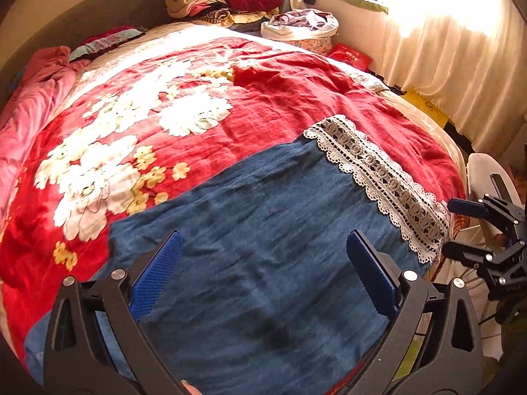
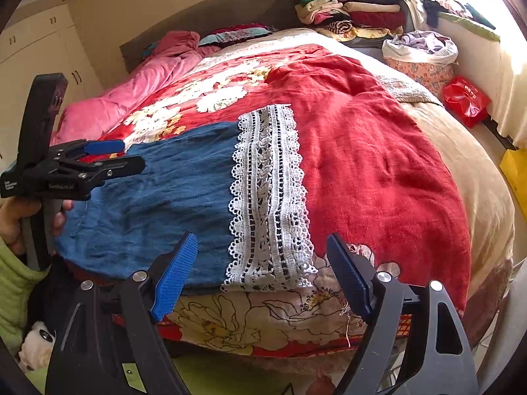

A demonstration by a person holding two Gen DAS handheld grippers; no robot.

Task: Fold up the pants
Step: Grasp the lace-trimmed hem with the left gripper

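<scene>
Fingers (image 1: 158, 273) spread above pants (image 1: 263, 247); none gripped.

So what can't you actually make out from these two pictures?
- Pants: their near end is covered by the left gripper in the left wrist view.
- Their left end in the right wrist view sits behind the left gripper and the hand.
- Basket: contents are too small to identify in either view.
- Window area: washed out by glare, left wrist view.
- Red bag: print too small to read.
</scene>
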